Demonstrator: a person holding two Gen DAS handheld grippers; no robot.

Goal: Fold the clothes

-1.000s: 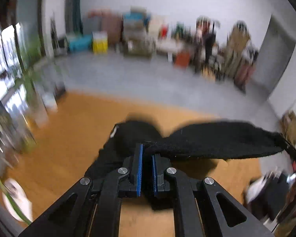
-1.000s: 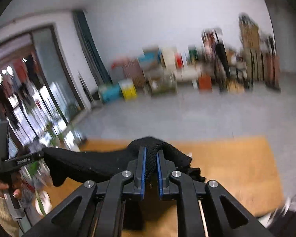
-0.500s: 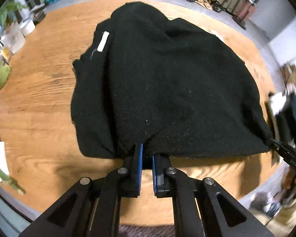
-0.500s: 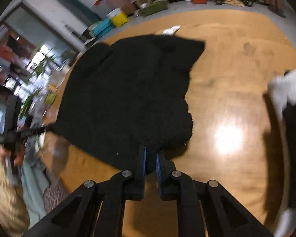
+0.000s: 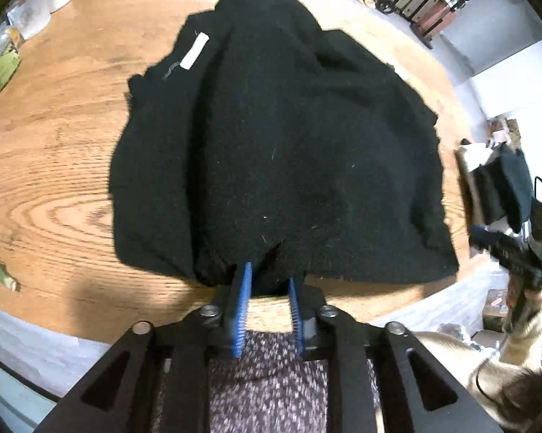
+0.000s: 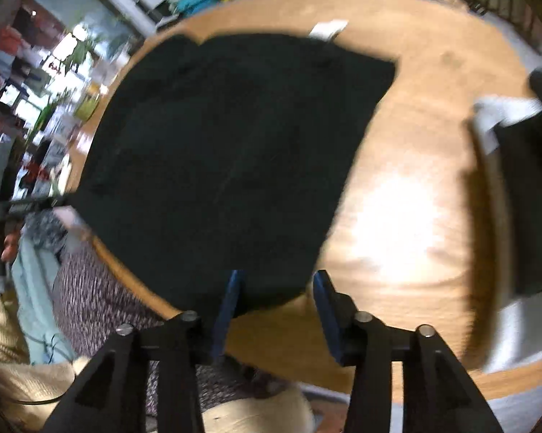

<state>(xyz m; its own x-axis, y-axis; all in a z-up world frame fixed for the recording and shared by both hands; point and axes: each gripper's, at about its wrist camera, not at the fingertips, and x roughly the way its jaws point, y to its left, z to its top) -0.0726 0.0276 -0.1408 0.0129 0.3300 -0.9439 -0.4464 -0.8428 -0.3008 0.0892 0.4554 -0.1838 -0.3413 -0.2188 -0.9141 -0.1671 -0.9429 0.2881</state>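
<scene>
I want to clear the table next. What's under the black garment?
Under the black garment only the wooden table shows around its edges; anything beneath the cloth is covered.

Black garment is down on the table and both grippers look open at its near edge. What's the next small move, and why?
Probably draw both grippers back off the near edge. The black garment lies spread on the wooden table, and the left gripper and right gripper have just been opening. Their blue pads stand apart with the hem loose between them. Backing out clears the fingers without dragging the cloth before the next fold.
</scene>
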